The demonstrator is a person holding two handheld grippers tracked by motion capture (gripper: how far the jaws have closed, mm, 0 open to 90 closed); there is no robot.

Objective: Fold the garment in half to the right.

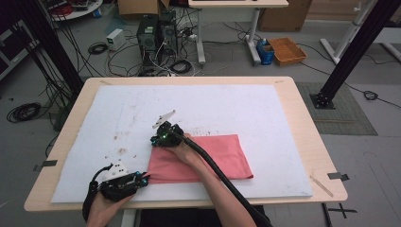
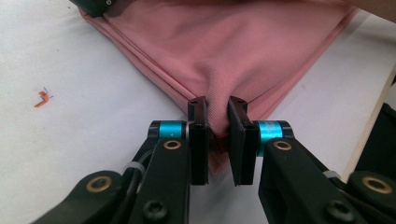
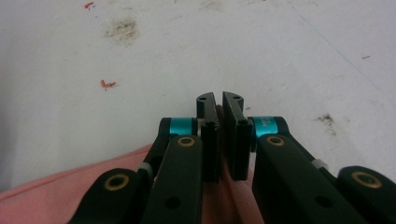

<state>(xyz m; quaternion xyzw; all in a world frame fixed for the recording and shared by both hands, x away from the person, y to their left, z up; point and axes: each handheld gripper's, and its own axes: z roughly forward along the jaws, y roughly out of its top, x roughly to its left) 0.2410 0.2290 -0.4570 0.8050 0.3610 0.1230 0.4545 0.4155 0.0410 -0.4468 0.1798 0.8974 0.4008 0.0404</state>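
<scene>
Now both claws, left (image 2: 217, 122) and right (image 3: 218, 116), pinch pink cloth (image 1: 222, 156) corners.

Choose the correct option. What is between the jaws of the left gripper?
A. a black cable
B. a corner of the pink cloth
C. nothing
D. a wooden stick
B: in the left gripper view the left gripper pinches a corner of the folded pink cloth, bunched between its jaws.
</scene>
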